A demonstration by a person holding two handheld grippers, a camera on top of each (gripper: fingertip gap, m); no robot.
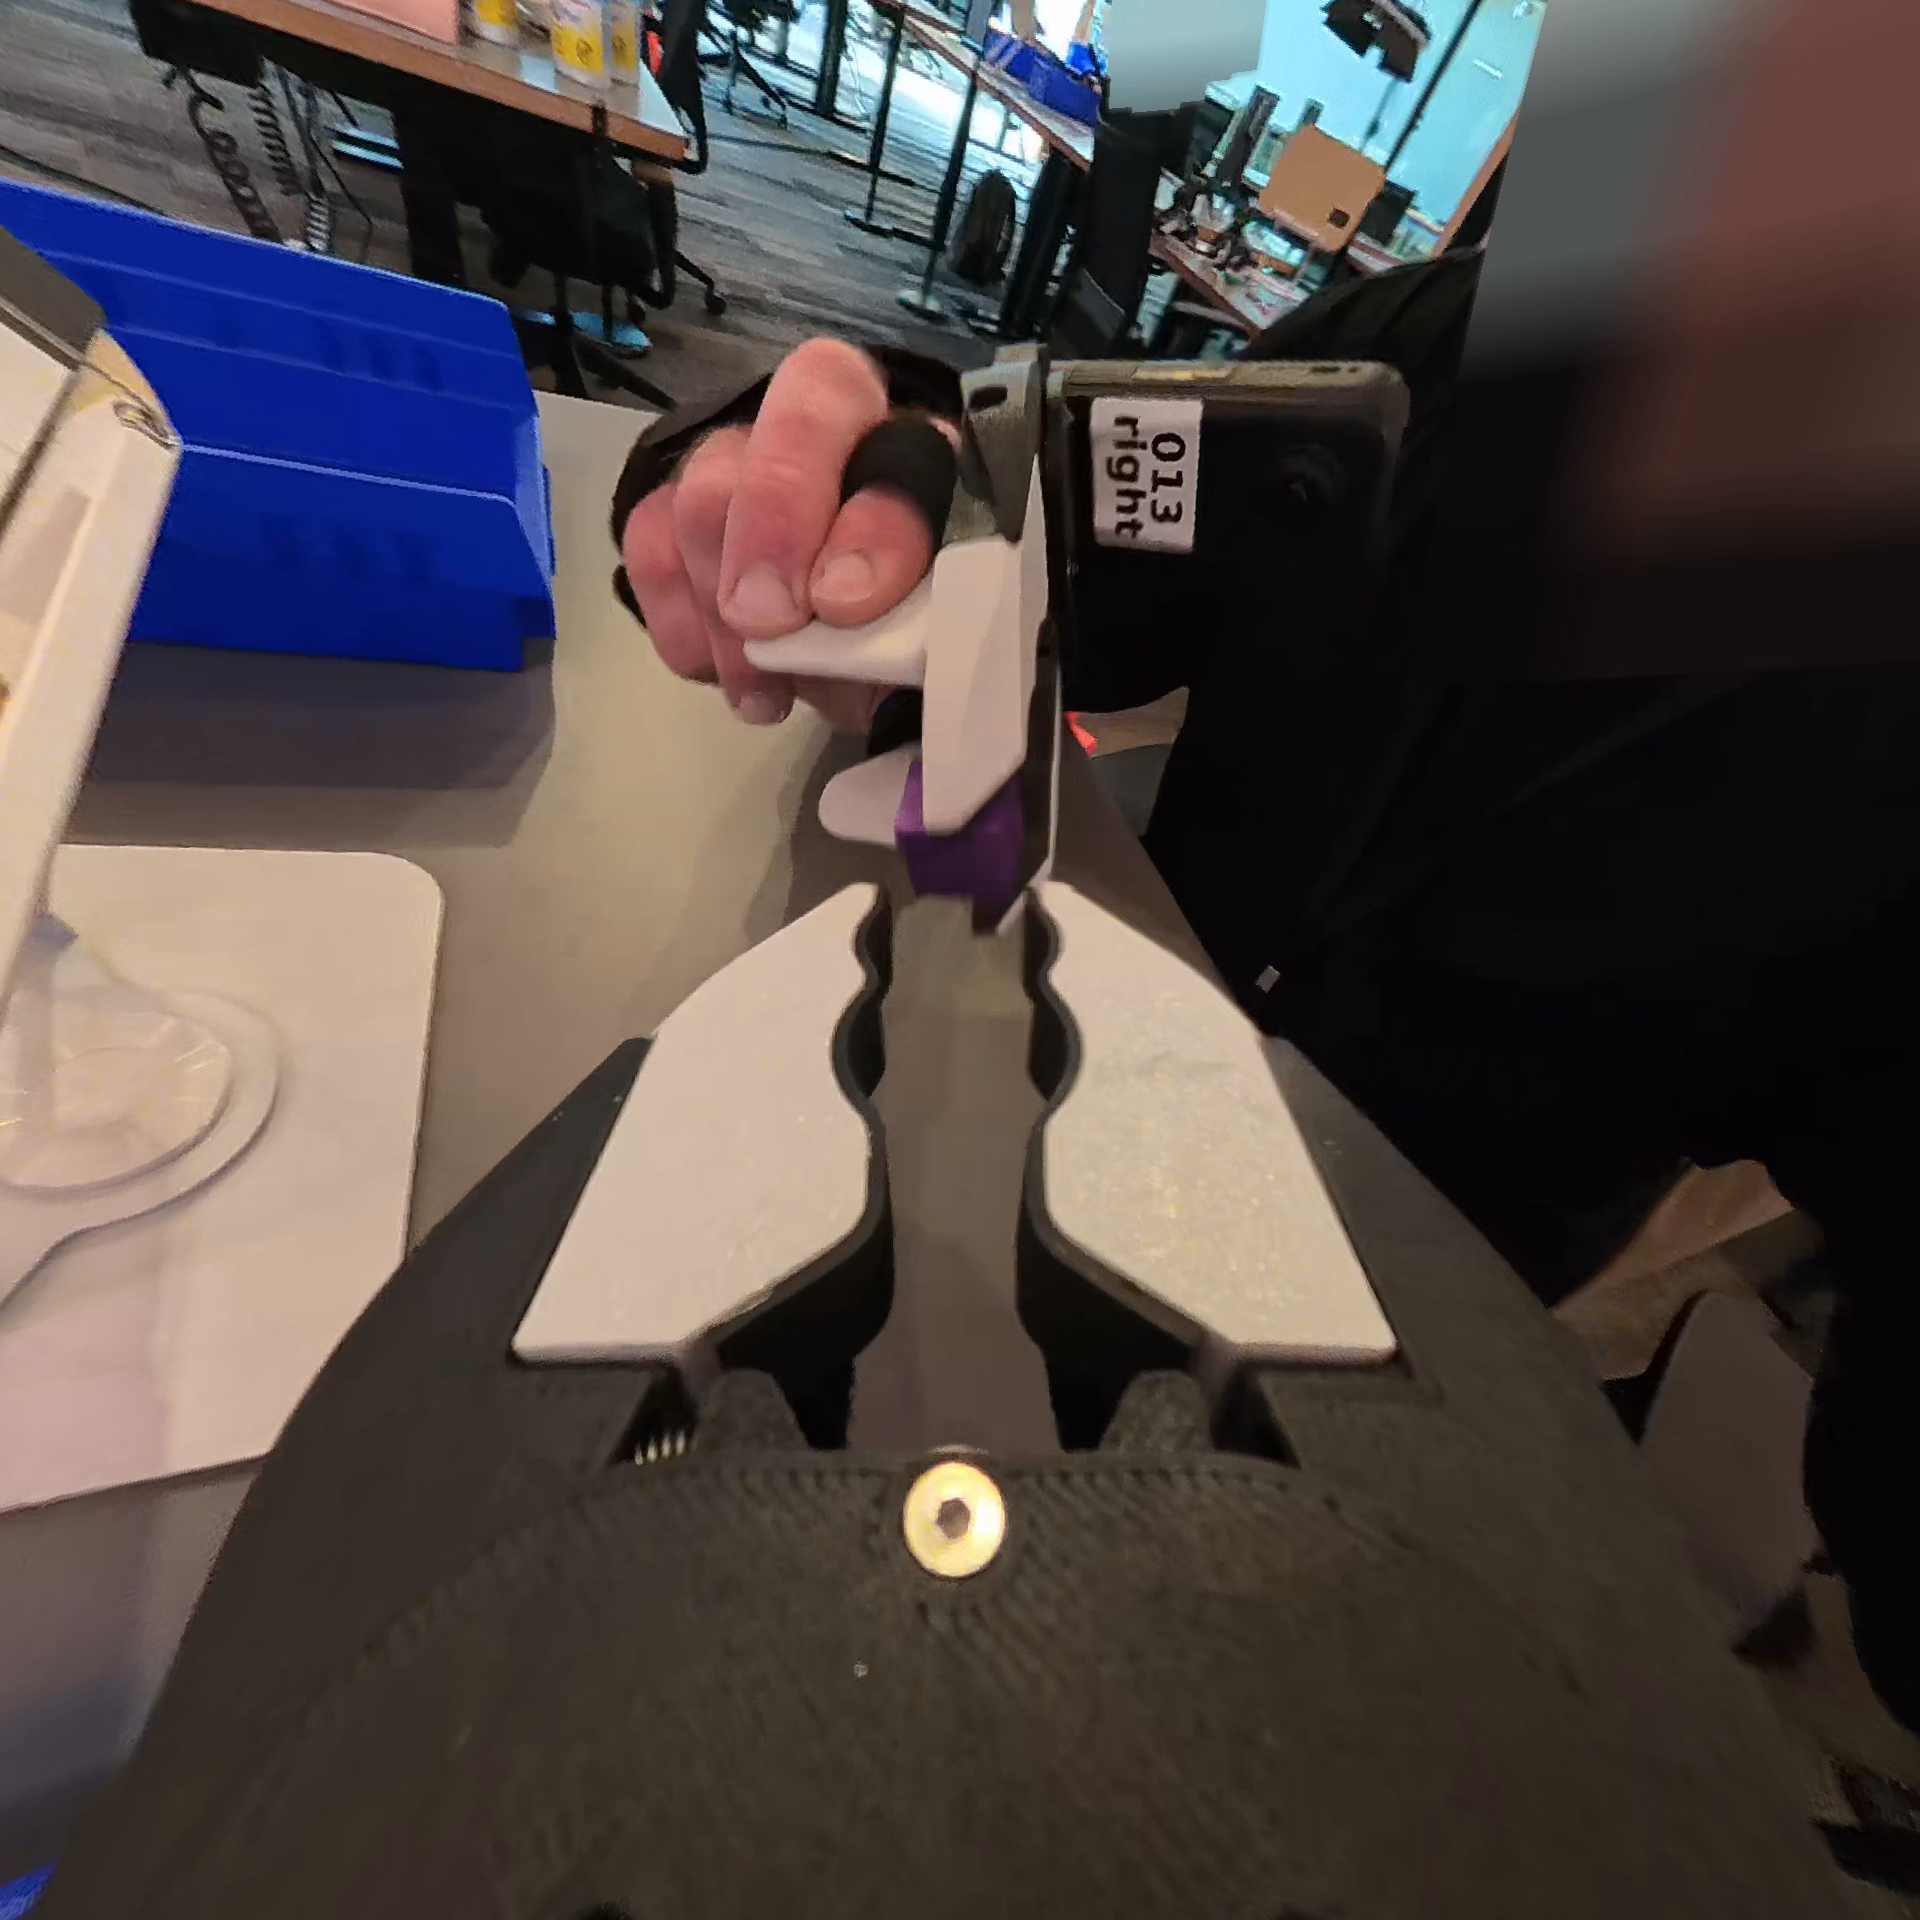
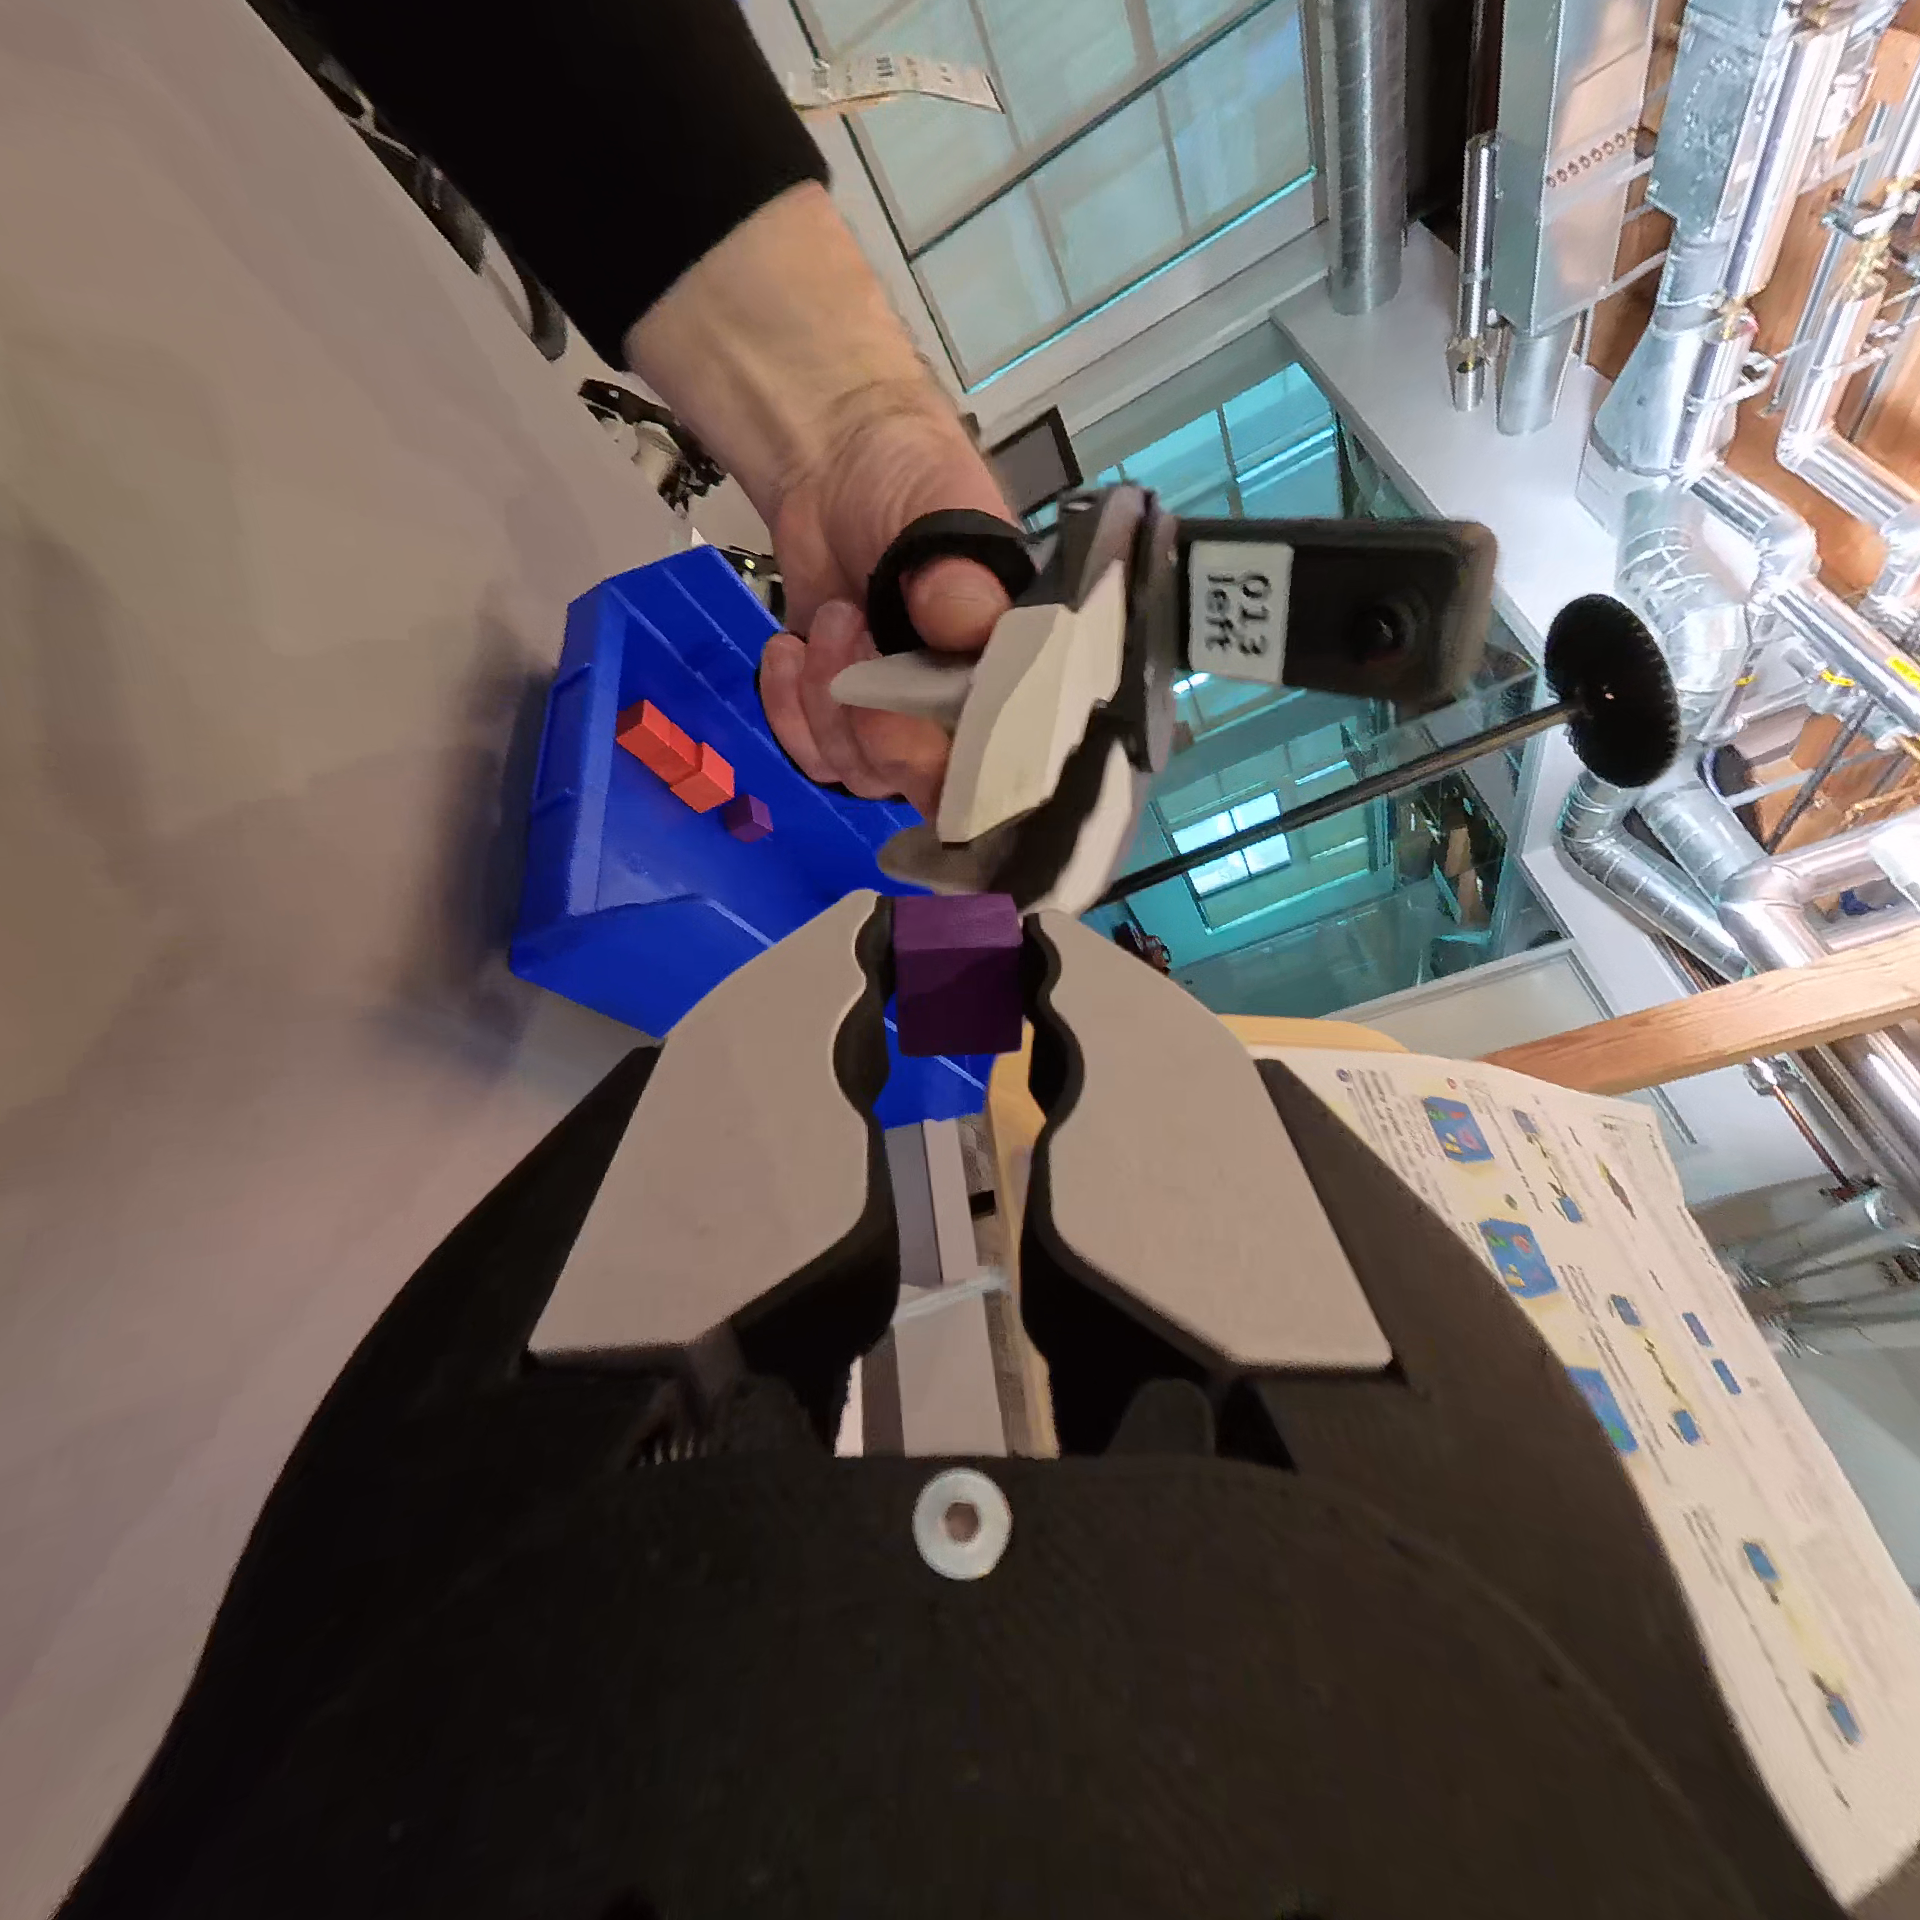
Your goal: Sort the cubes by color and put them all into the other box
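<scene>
Right gripper [image 2: 956,935] clamps one purple cube [image 2: 954,977]; bin [image 2: 623,914] holds perhaps four.

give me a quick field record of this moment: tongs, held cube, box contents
right tongs: shut on the purple cube, held in the air
left tongs: open, empty, tips close to the held cube
blue box: on the table, holds orange-red cubes in a cluster and a second purple cube beside them
instruction sheet: lies at the right in the right wrist view
</scene>
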